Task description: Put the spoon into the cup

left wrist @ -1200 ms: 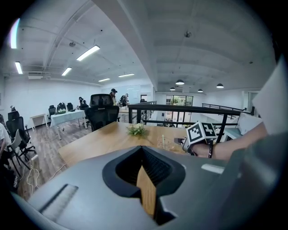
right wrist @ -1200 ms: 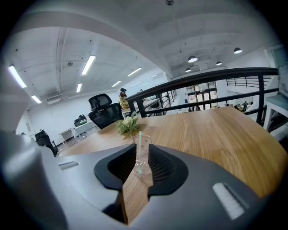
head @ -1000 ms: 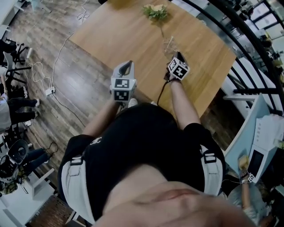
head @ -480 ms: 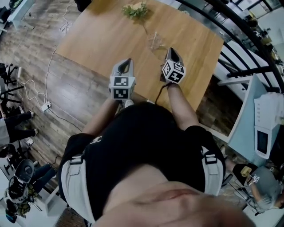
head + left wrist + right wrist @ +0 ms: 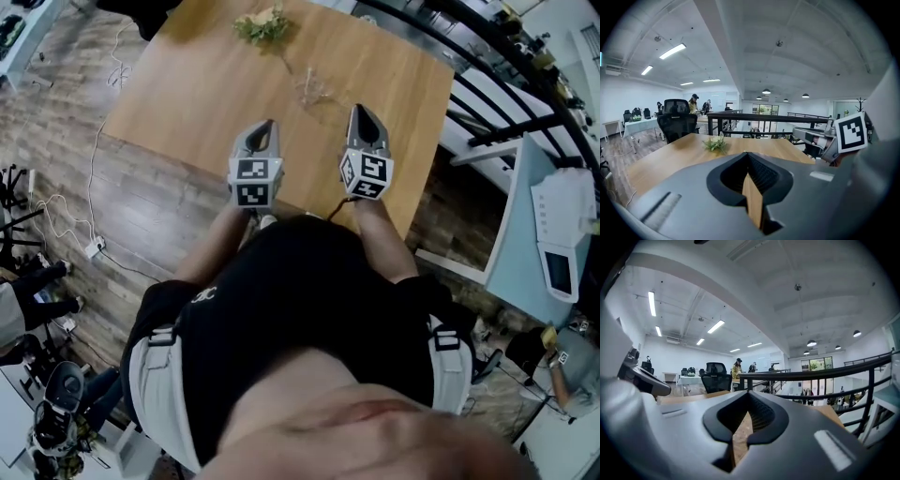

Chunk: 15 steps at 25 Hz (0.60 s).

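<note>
Lower centre, over the counter's (image 5: pixel 187 89) near edge: left gripper (image 5: pixel 269 124) and right gripper (image 5: pixel 360 110) side by side, both sets of fingers pressed together. Just beyond, between their tips, the clear cup (image 5: pixel 313 89) stands on the counter; contents too small to tell. Farther, top centre: small plant (image 5: pixel 262 25).

I see my head camera looking steeply down onto the table (image 5: pixel 187 84). Both gripper cameras look low across it. They share the black railing (image 5: pixel 764 117) beyond.

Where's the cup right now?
Head view: the glass cup stands on the wooden table, just beyond the right gripper, nearer than the green sprig.
</note>
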Available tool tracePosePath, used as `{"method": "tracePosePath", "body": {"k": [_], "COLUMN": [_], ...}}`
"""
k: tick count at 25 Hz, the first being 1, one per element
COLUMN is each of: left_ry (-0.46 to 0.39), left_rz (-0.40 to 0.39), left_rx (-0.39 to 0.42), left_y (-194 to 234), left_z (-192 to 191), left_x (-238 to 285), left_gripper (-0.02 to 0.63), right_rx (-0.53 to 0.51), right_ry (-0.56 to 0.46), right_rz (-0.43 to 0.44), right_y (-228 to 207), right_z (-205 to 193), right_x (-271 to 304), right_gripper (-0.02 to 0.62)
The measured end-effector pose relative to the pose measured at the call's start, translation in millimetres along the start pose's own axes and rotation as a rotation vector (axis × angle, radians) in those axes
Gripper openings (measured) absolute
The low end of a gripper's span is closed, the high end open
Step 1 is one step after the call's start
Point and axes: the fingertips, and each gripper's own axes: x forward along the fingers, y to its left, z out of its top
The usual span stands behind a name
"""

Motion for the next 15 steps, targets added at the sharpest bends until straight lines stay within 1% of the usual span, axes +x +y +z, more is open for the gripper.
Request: {"method": "tracePosePath", "body": {"k": [2,4,6,10,15], "left_ry": [-0.006,-0.011,-0.016,-0.02,-0.018], "left_rz": [-0.017,-0.031,-0.043,-0.068,-0.078], "left_rx": [0.004,0.01,0.012,0.018,0.028], "left_y": [-4,-8,-13,-24,-29], "left_z": [3,4,6,8,8], "left_x": [3,6,9,14,17], "left_gripper": [0.011,0.011,0.011,0.011,0.011], "right_rx": [-0.049,-0.074,-0.073,-0.037,-0.022], "right_ry": [-0.017,-0.028,-0.032,-0.025,-0.028], "right_rz": [-0.013,-0.016,-0.016,-0.014,-0.013], "right_y": [-3,-5,-7,-10,-13], "right_z": [7,13,14,11,10], "right_x": [-12,-22,-30,-38,-40], "right_gripper": [-0.002,-0.002,-0.002,-0.002,-0.003]}}
